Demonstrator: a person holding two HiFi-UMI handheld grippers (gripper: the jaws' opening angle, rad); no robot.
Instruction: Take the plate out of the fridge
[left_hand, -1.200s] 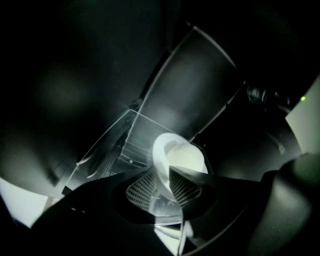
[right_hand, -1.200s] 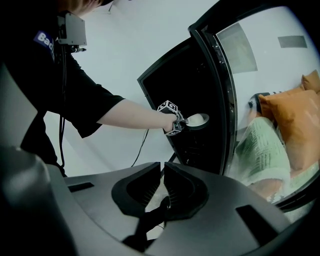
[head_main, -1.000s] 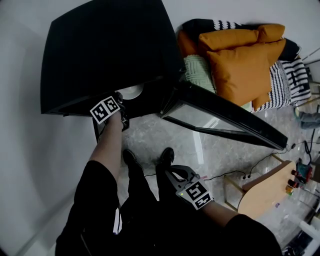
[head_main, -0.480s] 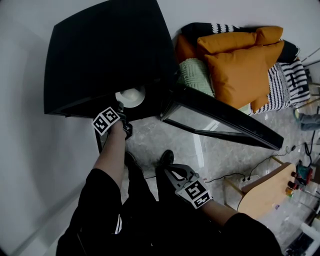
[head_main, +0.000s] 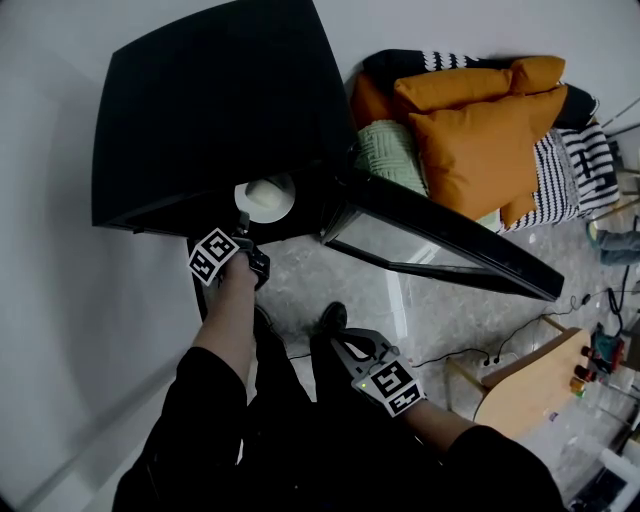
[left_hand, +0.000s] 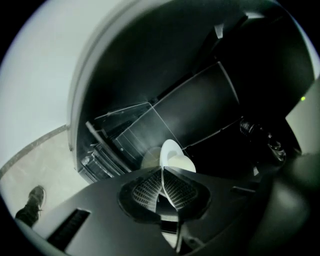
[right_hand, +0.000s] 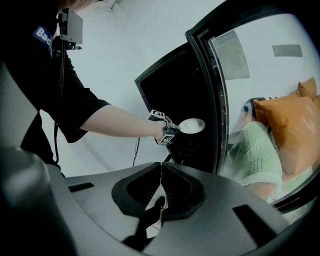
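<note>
place: home-like living room, maybe staged
appliance: small black fridge, glass door open
soft furnishing: orange cushions, green knitted cushion, black-white striped cushion, piled together
floor: glossy marble-look tiles
walls: plain white wall
extras: light wooden table, cables on floor

The fridge mouth stood open toward the floor, which lay bare in front of it. The open door barred the right side, with cushions piled behind it, and a wall closed the left. Inside, clear shelves narrowed the room around the plate.
</note>
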